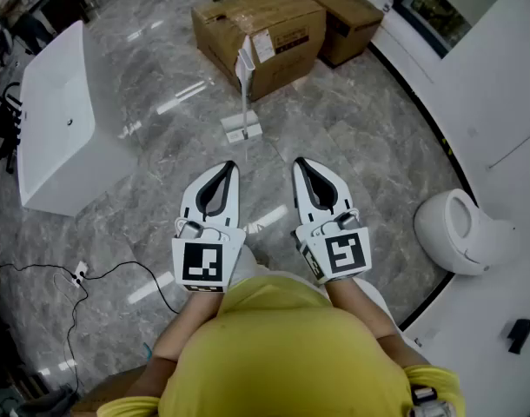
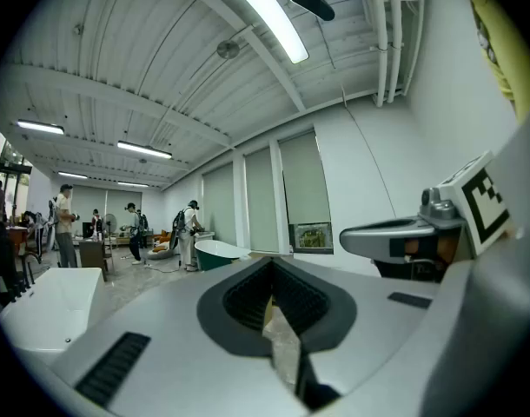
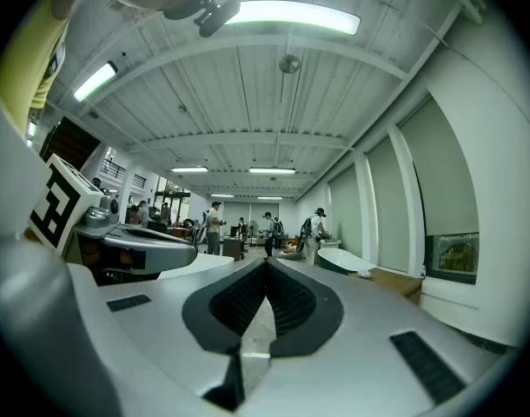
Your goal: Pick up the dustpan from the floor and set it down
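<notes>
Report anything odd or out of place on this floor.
A black cable trails loose across the floor at lower left, a trip hazard. The dustpan stands upright beside the cardboard box; nothing looks spilled or broken.

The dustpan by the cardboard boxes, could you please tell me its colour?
The dustpan is white, clearest in the head view.

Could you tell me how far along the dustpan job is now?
Done: nothing visible. In hand: nothing; the left gripper and right gripper are shut and empty, held level side by side. The dustpan stands on the floor by the cardboard box, apart from both. Left: reach, grip, lift, set it down.
</notes>
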`<state>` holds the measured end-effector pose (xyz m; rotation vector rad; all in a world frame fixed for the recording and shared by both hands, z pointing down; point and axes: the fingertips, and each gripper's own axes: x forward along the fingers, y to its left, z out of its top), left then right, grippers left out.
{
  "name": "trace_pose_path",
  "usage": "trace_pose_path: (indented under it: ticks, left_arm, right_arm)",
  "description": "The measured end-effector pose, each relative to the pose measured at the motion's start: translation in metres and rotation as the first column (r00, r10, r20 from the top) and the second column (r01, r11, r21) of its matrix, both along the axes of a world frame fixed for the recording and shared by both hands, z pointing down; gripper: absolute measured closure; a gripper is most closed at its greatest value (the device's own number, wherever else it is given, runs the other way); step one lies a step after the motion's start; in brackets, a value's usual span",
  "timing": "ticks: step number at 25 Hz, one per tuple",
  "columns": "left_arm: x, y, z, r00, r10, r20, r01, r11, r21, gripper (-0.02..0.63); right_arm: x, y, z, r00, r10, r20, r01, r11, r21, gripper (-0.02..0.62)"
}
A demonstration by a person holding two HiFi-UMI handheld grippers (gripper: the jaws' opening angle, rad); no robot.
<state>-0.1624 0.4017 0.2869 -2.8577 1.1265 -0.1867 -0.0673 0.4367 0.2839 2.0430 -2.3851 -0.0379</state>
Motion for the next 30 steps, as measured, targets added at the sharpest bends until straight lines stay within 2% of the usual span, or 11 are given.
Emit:
trace_pose_path:
  ticks: [6, 9, 15, 25, 30]
  left_arm:
    - [0.003, -0.029, 0.011, 1.0, -0.008, -0.005, 0.008, 1.0, -0.025, 0.606]
    - [0.007, -0.052, 0.015, 1.0, -0.007, -0.009, 0.007, 1.0, -0.03, 0.606]
    - [0.02, -0.119, 0.02, 1.0, 0.007, -0.01, -0.007, 0.999, -0.035, 0.606]
    - [0.042, -0.237, 0.027, 0.998, 0.058, 0.004, -0.058, 0.998, -0.038, 0.606]
    - [0.05, -0.279, 0.035, 0.997, 0.075, -0.006, -0.075, 0.995, -0.059, 0.606]
  right_arm:
    - [0.012, -0.024, 0.01, 1.0, 0.0, -0.006, 0.0, 1.0, -0.009, 0.583]
    - [0.016, -0.048, 0.014, 1.0, -0.015, -0.003, 0.015, 1.0, -0.006, 0.557]
    - [0.022, -0.119, 0.021, 0.999, -0.035, -0.005, 0.035, 0.999, -0.017, 0.514]
    - [0.04, -0.239, 0.037, 0.999, -0.029, 0.028, 0.03, 0.998, -0.063, 0.491]
    - [0.048, -0.28, 0.048, 0.999, -0.012, 0.035, 0.015, 0.995, -0.094, 0.485]
